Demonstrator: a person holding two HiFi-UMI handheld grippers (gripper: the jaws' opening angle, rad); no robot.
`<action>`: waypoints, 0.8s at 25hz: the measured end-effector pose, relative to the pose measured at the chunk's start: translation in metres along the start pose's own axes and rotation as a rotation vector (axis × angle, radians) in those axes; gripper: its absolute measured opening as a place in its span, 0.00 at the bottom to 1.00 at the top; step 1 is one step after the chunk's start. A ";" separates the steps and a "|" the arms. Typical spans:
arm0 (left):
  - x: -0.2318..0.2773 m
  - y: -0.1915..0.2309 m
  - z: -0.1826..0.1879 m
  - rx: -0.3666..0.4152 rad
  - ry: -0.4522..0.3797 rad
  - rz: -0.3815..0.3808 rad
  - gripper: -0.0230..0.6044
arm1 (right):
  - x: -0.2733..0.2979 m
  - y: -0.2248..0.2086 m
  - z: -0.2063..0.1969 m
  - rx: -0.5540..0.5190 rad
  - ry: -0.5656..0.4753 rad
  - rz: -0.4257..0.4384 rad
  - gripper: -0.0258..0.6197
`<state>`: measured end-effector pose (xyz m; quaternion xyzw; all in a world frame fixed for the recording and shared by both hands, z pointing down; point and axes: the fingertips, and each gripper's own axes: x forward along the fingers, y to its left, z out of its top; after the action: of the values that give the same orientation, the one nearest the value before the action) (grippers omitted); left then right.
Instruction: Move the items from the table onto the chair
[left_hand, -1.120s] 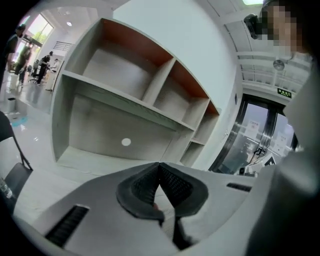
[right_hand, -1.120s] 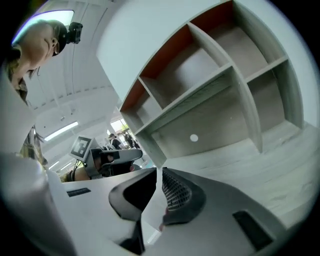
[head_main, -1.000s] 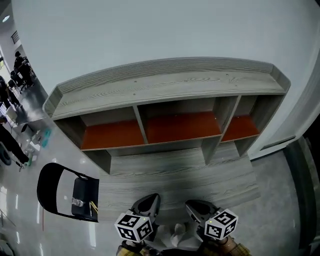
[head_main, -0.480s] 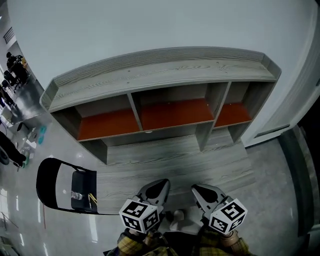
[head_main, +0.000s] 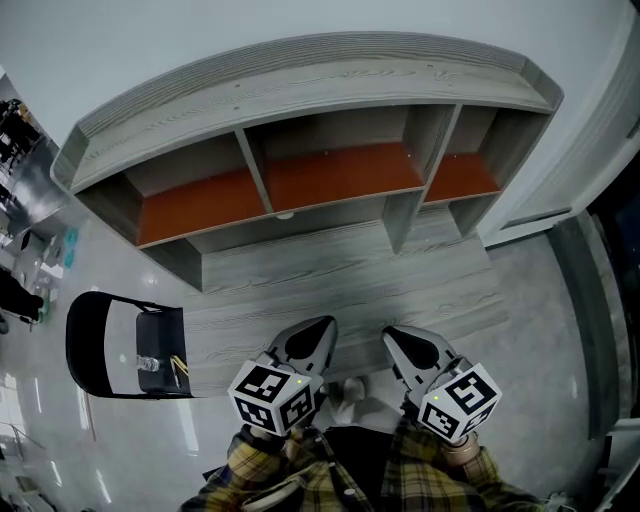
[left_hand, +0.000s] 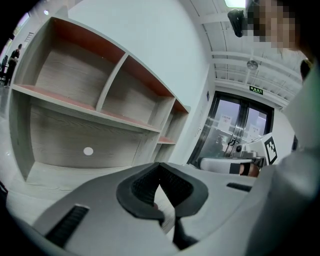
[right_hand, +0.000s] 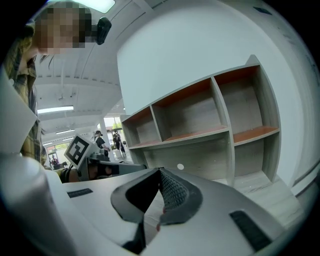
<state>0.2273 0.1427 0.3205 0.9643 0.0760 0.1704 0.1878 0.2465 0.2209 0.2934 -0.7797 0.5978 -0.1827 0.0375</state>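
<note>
Left gripper (head_main: 316, 338) clenched, empty; right gripper (head_main: 398, 342) likewise. Black chair (head_main: 88, 345) lies at nine o'clock from both, left gripper nearer.

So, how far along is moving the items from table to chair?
Done: items lie on the chair; the table shows nothing on it. In hand: nothing, left gripper and right gripper are both shut, empty. Left: no item visible to move.

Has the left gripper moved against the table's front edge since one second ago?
Yes, forward: the left gripper now reaches over the table, toward the shelf unit; earlier it ended at the front edge.
</note>
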 end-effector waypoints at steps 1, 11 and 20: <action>0.000 0.000 0.001 0.004 -0.001 -0.002 0.04 | 0.000 0.001 0.000 -0.004 -0.001 -0.004 0.07; 0.000 0.004 0.007 0.011 -0.015 0.001 0.04 | 0.008 0.002 0.003 0.003 -0.003 0.014 0.07; 0.003 0.009 0.008 0.008 -0.004 0.009 0.04 | 0.015 -0.003 0.002 0.009 0.013 0.022 0.07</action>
<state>0.2342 0.1323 0.3181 0.9657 0.0719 0.1692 0.1835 0.2533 0.2071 0.2966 -0.7716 0.6058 -0.1900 0.0392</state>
